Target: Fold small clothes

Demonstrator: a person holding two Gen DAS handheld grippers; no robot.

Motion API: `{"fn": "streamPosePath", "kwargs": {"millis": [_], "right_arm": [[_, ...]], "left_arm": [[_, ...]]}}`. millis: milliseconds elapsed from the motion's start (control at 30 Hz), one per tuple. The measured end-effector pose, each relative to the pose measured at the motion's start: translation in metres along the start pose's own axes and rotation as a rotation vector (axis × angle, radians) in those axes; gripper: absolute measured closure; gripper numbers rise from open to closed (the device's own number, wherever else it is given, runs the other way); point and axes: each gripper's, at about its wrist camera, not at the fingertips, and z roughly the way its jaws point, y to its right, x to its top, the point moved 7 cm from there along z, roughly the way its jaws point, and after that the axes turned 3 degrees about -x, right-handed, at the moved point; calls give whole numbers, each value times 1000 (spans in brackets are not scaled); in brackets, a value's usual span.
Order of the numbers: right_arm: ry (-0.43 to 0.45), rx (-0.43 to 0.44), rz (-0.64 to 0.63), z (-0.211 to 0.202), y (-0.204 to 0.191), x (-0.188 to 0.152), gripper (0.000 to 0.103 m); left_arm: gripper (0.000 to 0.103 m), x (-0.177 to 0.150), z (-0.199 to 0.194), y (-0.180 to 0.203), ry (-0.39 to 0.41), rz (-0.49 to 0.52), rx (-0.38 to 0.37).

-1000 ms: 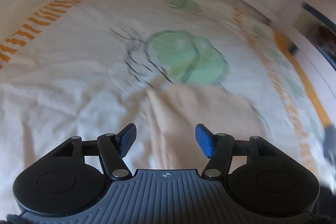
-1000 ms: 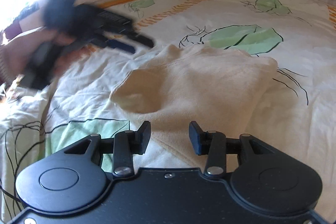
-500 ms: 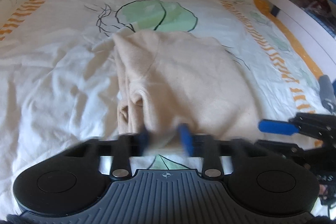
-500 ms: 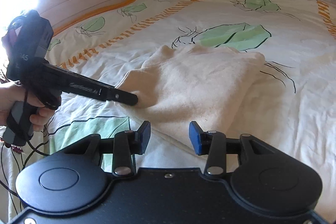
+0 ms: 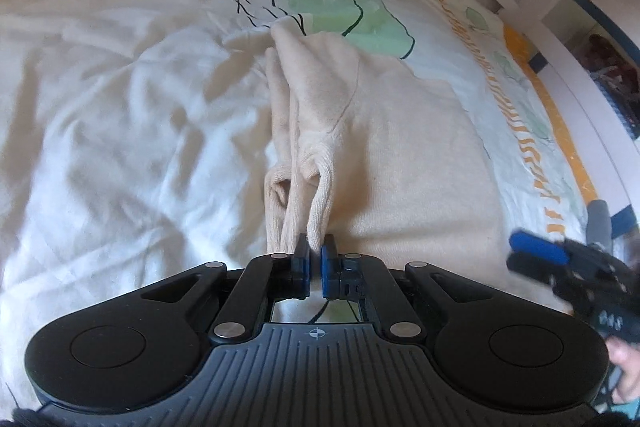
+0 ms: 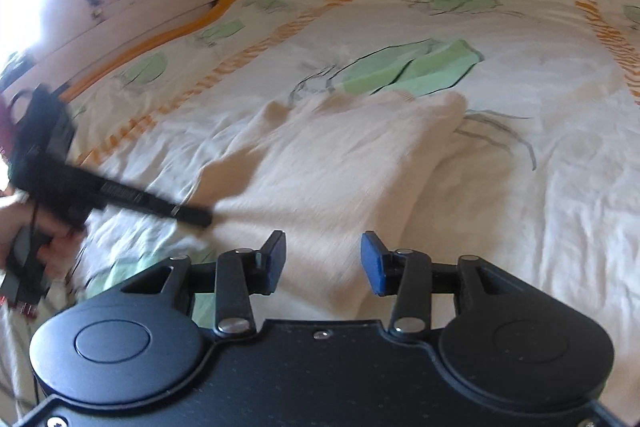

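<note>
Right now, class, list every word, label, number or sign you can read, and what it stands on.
Nothing can be quoted.
Left gripper: a small crosshair mark, no letters; pale side lettering is blurred.
Right gripper: white characters on its side, too blurred to read.
Cream garment: no text.
Bedspread: leaf print only, no words.

The garment (image 5: 400, 147) is plain cream. The bedspread (image 6: 520, 187) is white with green leaves outlined in black and orange dashed stripes. Both claws are black with blue pads (image 6: 374, 265).
</note>
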Motion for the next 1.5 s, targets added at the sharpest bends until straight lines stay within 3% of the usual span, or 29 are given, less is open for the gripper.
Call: {"fn": "streamPosePath", "kwargs": {"millis": [67,200,400,467,500,533,600,700,767,867,1200,1367,1500], "right_arm": [[-12,-16,60,11,11,4,43],[-141,-38,173,38,34,-20,44],[-143,-18,192,18,41,-27,44],[-127,-20,198,12,45,-19,38],[-105,-19,209,9,49,-14,34],[-81,-17,226,6,52,-8,26],[-34,-5,265,1,61,4,20],[-5,25,328,4,72,20,7],[9,37,365,7,78,28,1],[10,59,391,17,84,41,0],[-134,170,485,83,89,35,0],[-121,319,516,105,84,37,0],[-126,387,509,118,80,47,0]], "left_arm": [[98,1,2,-3,-5,-34,-16],[96,0,0,-13,-7,-92,-56],[94,-3,-11,-5,-29,-23,-20],[68,3,-21,6,-5,24,19],[47,7,-28,12,28,53,40],[38,12,-35,20,76,82,47],[32,24,-48,34,160,116,22],[18,40,-46,44,186,101,4],[17,46,-37,44,174,93,11],[17,49,-19,38,144,82,26],[17,30,20,2,5,0,39],[6,33,37,2,-1,-33,-33],[1,44,52,9,-5,-20,-68]]}}
